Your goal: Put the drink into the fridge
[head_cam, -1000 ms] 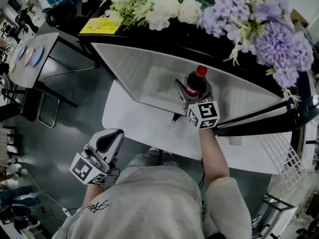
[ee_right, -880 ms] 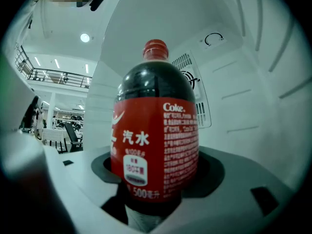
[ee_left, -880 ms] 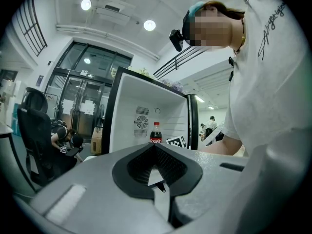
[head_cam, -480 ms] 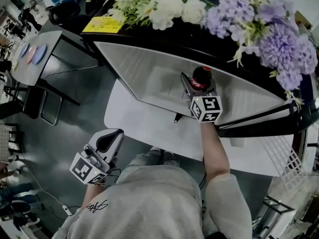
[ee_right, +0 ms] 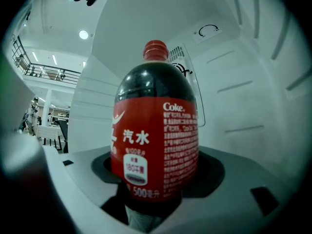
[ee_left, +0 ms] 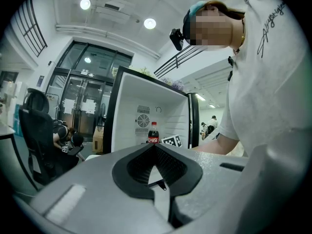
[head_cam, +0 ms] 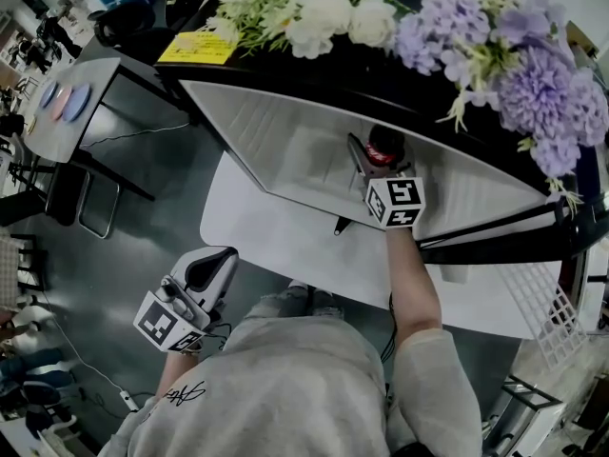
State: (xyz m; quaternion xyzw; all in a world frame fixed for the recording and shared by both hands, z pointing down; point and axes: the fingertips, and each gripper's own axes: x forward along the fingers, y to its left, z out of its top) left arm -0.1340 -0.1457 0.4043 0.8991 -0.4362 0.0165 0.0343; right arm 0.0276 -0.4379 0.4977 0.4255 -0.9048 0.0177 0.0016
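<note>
— Where is the drink?
— The cola bottle [ee_right: 155,140] is upright inside the open fridge [head_cam: 276,131], red cap up, with white walls around it.
— Is it held?
— Yes. The right tongs [head_cam: 374,160] are clamped on its lower body, under the red label. I cannot tell whether its base touches the fridge floor.
— And the other side?
— The left tongs [head_cam: 221,257] hang low by the person's side, well apart from the fridge, tips together with nothing between them.
— Anything on top?
— White and purple flowers [head_cam: 533,74] lie along the fridge's dark top.
</note>
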